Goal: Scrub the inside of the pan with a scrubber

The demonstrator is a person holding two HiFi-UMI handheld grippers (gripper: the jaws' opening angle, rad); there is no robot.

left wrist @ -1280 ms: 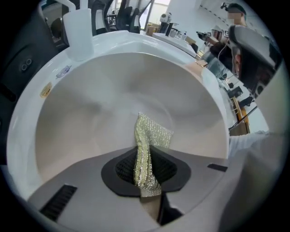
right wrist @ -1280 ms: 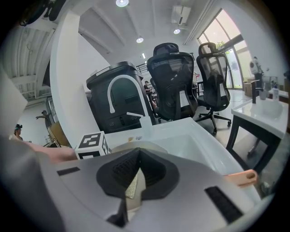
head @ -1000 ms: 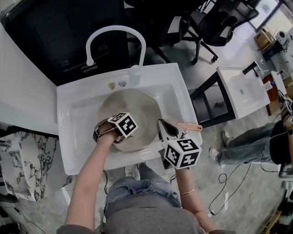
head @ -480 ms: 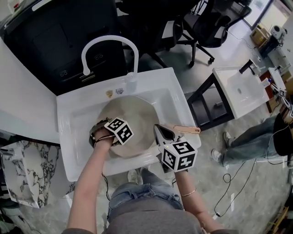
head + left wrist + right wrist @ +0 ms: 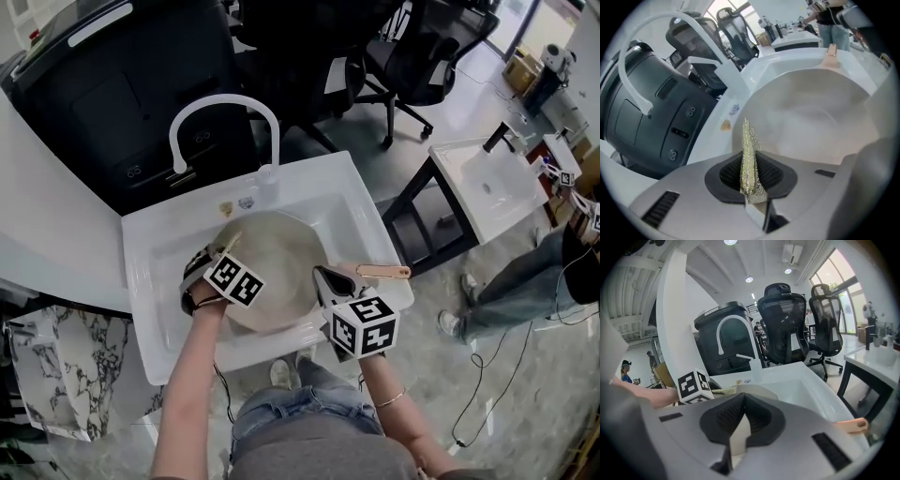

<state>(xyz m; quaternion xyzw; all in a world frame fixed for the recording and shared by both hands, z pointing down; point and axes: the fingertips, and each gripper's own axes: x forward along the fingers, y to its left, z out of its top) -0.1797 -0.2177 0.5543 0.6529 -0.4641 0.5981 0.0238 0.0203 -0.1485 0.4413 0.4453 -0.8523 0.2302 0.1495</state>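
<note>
A beige pan [image 5: 272,267] lies in the white sink [image 5: 155,309], its wooden handle [image 5: 382,272] pointing right over the sink's edge. My left gripper [image 5: 214,255] is over the pan's left rim, shut on a gold mesh scrubber [image 5: 226,246]. In the left gripper view the scrubber [image 5: 749,157] stands edge-on between the jaws of the left gripper [image 5: 751,180], with the pan's inside [image 5: 811,117] beyond it. My right gripper [image 5: 328,281] is at the pan's right rim beside the handle. There the right gripper [image 5: 739,430] is shut on a thin pale edge, apparently the pan's rim.
A white arched tap [image 5: 225,108] rises at the sink's back, with a black cabinet [image 5: 112,94] behind it. Office chairs [image 5: 412,47] and a second white sink [image 5: 487,183] are at the right, where a person [image 5: 553,272] stands. A marble block [image 5: 52,361] is at the left.
My left gripper with the scrubber has slid from the pan's lower left toward its left rim and turned toward the tap. The right gripper has kept its place at the right rim.
</note>
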